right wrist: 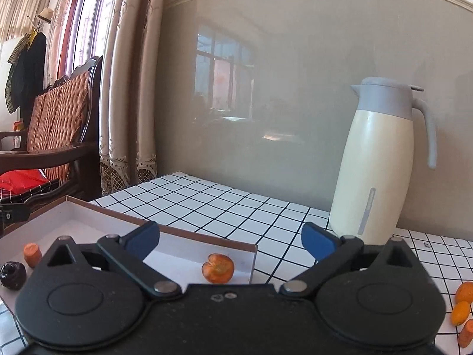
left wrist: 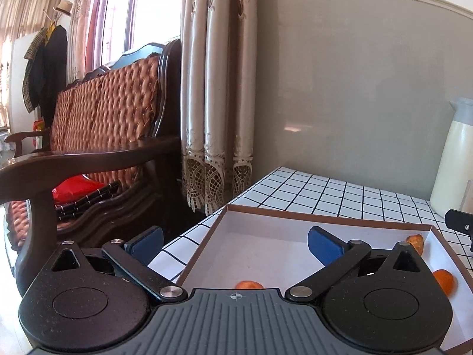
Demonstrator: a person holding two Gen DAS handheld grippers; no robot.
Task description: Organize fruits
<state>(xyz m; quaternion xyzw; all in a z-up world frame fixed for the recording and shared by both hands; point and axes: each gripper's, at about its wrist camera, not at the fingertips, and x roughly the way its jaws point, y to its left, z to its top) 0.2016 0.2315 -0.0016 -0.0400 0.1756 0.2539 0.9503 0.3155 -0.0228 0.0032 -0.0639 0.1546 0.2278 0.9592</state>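
A shallow white box with a brown rim [left wrist: 325, 214] lies on the checked table; in the right wrist view its rim [right wrist: 207, 234] shows too. In it lie orange fruit pieces [left wrist: 415, 241] [left wrist: 443, 279] [left wrist: 249, 284]; the right wrist view shows an orange piece [right wrist: 218, 268], another [right wrist: 32, 253] and a dark fruit [right wrist: 12, 274]. My left gripper [left wrist: 235, 244] is open and empty over the box's left edge. My right gripper [right wrist: 230, 241] is open and empty above the box's right corner. Several small orange fruits [right wrist: 464, 304] lie on the table at the far right.
A cream thermos jug with a grey lid [right wrist: 378, 159] stands at the back right by the grey wall; it also shows in the left wrist view [left wrist: 452, 159]. A wooden sofa [left wrist: 97, 136] and curtains [left wrist: 215, 88] are left of the table's edge.
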